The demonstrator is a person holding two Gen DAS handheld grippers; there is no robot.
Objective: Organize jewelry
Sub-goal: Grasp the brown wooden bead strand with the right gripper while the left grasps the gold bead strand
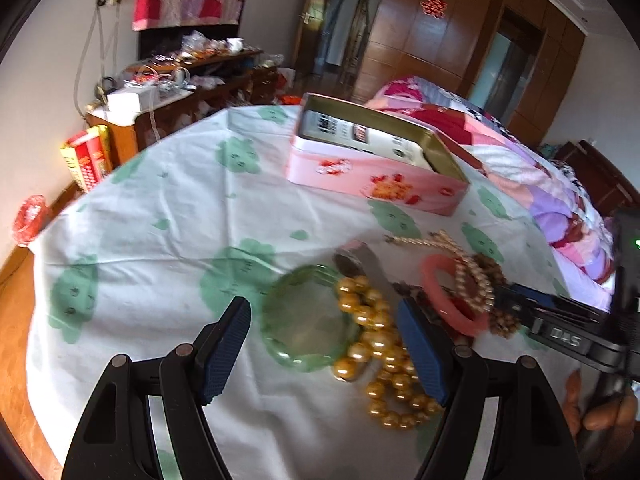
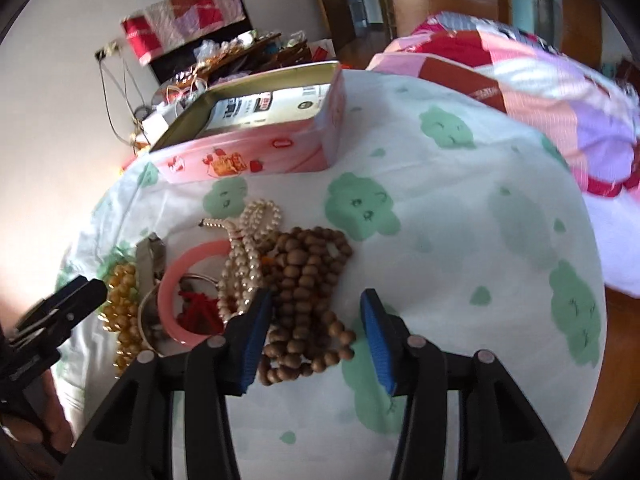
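Note:
A pile of jewelry lies on a white cloth with green prints. My left gripper is open, its jaws on either side of a green bangle and a golden bead string. A pink bangle and a pearl necklace lie to the right. My right gripper is open around a brown wooden bead string. The pearl necklace, pink bangle and golden beads lie to its left. An open pink tin stands behind the pile; it also shows in the right wrist view.
A silver clip lies among the jewelry. A folded pink and purple quilt lies to the right on the bed. A cluttered wooden cabinet stands at the back left. The other gripper shows at the left edge.

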